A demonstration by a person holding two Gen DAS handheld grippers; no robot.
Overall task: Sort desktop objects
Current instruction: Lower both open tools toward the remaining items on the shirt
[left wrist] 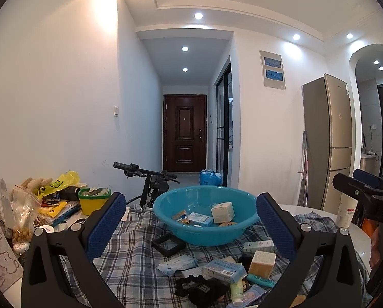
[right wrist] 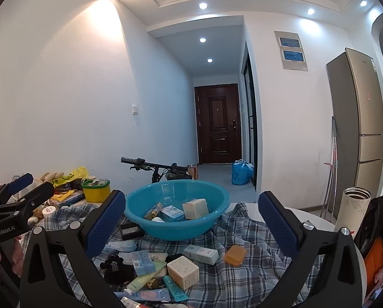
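Several small boxes (left wrist: 222,212) inside teal basin (left wrist: 206,238).

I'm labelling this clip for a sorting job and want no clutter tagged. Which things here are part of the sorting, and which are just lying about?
Part of the job:
- blue basin, already holding a few boxes
- cream box in the loose pile
- orange case
- white-and-teal box

Just lying about:
- yellow tub
- thermos
- bicycle
- fridge

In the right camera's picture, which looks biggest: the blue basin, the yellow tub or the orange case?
1. Basin, by far.
2. Yellow tub.
3. Orange case, though it lies nearer, so 2 and 3 are unsure.
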